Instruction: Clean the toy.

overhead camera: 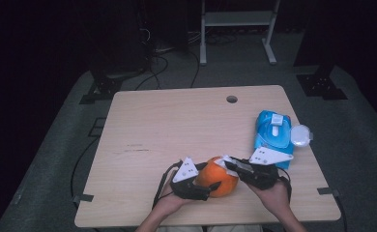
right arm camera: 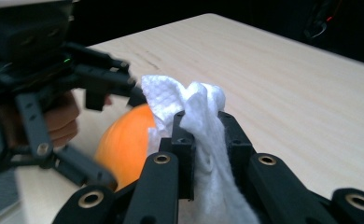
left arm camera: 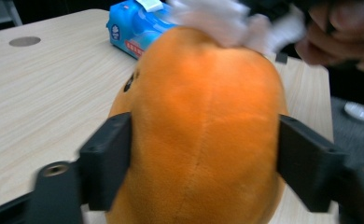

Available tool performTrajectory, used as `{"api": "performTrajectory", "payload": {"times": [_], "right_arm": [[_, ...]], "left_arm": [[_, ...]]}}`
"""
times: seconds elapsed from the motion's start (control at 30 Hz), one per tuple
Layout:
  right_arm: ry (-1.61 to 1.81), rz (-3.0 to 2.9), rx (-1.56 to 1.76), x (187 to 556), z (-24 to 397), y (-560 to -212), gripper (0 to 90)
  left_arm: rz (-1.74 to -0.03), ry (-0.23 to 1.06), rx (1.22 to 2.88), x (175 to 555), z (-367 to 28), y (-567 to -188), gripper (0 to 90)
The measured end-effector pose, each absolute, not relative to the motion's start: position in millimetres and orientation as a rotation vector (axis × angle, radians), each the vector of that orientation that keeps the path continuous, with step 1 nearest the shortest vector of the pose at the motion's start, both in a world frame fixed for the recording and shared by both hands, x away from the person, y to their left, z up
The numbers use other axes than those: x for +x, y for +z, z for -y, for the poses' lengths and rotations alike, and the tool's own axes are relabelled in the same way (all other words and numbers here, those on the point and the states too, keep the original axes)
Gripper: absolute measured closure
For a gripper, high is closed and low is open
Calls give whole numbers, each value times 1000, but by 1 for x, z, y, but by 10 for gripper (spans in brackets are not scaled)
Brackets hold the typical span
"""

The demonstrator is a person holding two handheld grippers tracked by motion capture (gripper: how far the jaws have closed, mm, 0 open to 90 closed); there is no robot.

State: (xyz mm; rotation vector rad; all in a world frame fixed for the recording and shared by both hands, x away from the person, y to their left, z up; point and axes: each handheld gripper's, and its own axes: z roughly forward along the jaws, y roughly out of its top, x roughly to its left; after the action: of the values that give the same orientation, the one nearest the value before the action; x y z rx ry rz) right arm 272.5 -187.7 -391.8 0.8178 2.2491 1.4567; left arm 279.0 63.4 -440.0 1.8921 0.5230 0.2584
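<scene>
table (overhead camera: 177, 121): big and bare on the left and far side; lots of room there; near edge close to the toy, so easy to push the toy off toward the person.
orange plush toy (overhead camera: 219, 176): near the near edge, right of middle; soft and round; could roll or slip out if rubbed too hard.
blue wipe pack (overhead camera: 272, 131): on the right, near the right edge; close behind the right tool; could get bumped off.
left tool (overhead camera: 207, 186): open around the toy, one jaw at each side; no firm squeeze seen; toy may wobble loose.
right tool (overhead camera: 229, 164): shut tight on the white wipe (right arm camera: 196, 116), pressed on top of the toy.
white wipe: thin; could tear or slide out.
</scene>
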Motion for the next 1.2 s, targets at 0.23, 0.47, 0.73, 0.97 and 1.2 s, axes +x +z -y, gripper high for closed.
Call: {"api": "performTrajectory", "payload": {"times": [0.23, 0.47, 0.73, 0.97, 1.2], "right_arm": [[1472, -2333, 688, 256, 167, -390, 781], [1479, -2250, 835, 267, 187, -391, 781], [1479, -2321, 734, 256, 170, -390, 779], [1493, -2280, 829, 259, 189, -393, 781], [1400, -2333, 679, 250, 155, -390, 781]], "left_arm": [[-484, 280, 1951, 273, -55, -442, 242], [-451, 304, 1958, 271, -55, -440, 254], [-438, 346, 1984, 265, -52, -440, 261], [-549, 320, 1909, 273, -57, -441, 266], [-384, 407, 1994, 257, -41, -444, 267]]}}
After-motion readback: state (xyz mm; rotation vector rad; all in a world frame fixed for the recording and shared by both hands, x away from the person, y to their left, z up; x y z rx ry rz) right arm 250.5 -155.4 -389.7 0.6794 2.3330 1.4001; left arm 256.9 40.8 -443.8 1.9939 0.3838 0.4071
